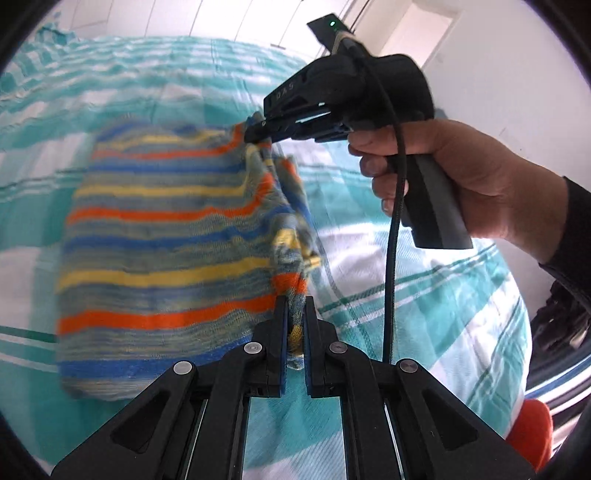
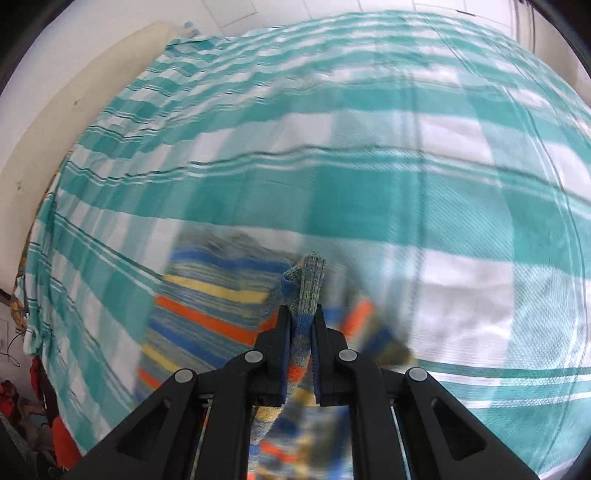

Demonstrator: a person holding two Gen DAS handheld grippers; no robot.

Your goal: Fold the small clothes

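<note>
A small striped knit garment [image 1: 166,236], in blue, orange, yellow and grey, hangs in the air above the bed, blurred by motion. My left gripper [image 1: 295,306] is shut on one edge of it. My right gripper [image 1: 255,133], held in a hand, is shut on another edge farther away. In the right wrist view my right gripper [image 2: 302,314] pinches a fold of the garment [image 2: 207,302], which sticks up between the fingers while the rest hangs below and to the left.
A bed with a teal and white plaid sheet [image 2: 369,177] fills both views. White wall and cupboard doors [image 1: 221,14] stand behind. Orange and red items [image 2: 62,443] lie beside the bed at lower left. A black cable [image 1: 391,258] hangs from the right gripper.
</note>
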